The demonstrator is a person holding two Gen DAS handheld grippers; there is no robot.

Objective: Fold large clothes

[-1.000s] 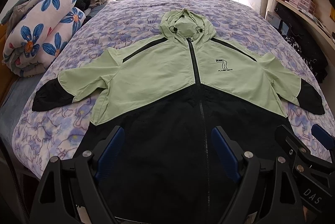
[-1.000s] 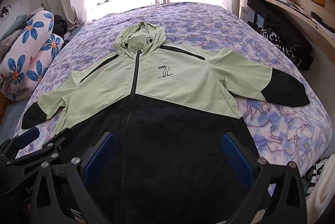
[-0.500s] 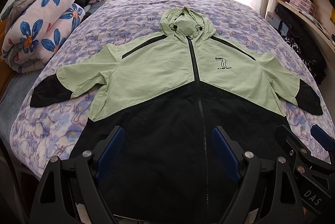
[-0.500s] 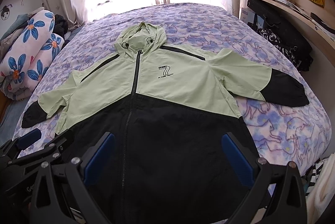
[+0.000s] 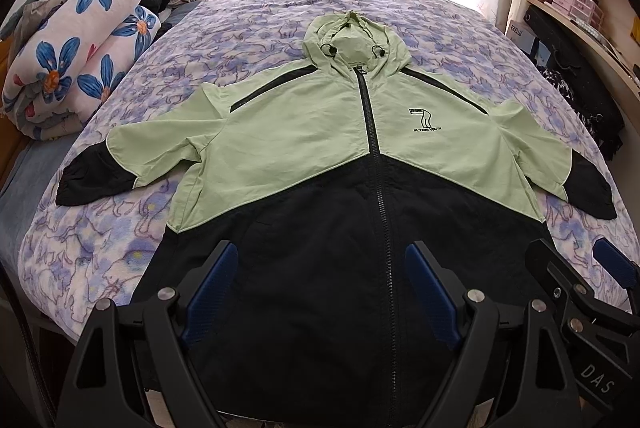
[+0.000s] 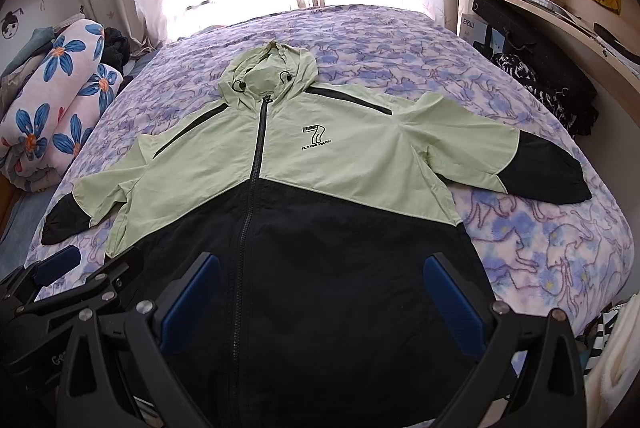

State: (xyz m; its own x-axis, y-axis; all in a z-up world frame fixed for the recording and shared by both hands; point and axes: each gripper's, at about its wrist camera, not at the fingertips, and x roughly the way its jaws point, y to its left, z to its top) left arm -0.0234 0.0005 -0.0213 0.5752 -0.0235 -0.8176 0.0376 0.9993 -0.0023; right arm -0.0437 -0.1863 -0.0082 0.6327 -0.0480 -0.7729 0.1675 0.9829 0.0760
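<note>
Pale green over black, on a bed of purple and blue

We see a jacket (image 5: 320, 156) with pale green chest, hood and upper sleeves, black lower body and cuffs, a black zip and black chest logo; a bedspread (image 5: 248, 28) in lilac and blue with purple outlined animals; a rolled blanket (image 5: 76, 56) in white with blue, orange-centred flowers; black left tongs (image 5: 320, 292) and right tongs (image 6: 320, 300), both with blue pads.

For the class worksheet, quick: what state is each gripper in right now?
Left gripper: open, holding nothing, above the jacket.
Right gripper: open, holding nothing.
</note>
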